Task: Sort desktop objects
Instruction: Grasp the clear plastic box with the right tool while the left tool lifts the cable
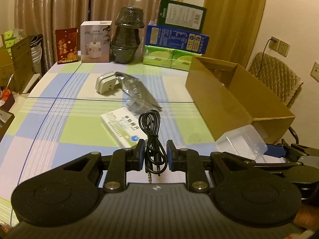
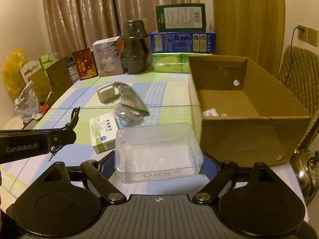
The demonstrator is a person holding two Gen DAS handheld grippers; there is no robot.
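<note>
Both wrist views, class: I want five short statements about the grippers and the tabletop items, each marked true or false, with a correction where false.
1. The left gripper holds a coiled black cable. True.
2. The right gripper holds the medicine box. False: its jaws grip a clear plastic container.
3. The cardboard box lies closed. False: its top is open.
4. The medicine box lies on the checked tablecloth. True.
5. The white charger sits inside the cardboard box. False: it rests on the tablecloth.

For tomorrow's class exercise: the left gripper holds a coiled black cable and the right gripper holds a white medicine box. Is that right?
Not quite. The right gripper holds a clear plastic box, as the right wrist view shows; the white medicine box lies on the table. The left gripper does hold the coiled black cable.
</note>
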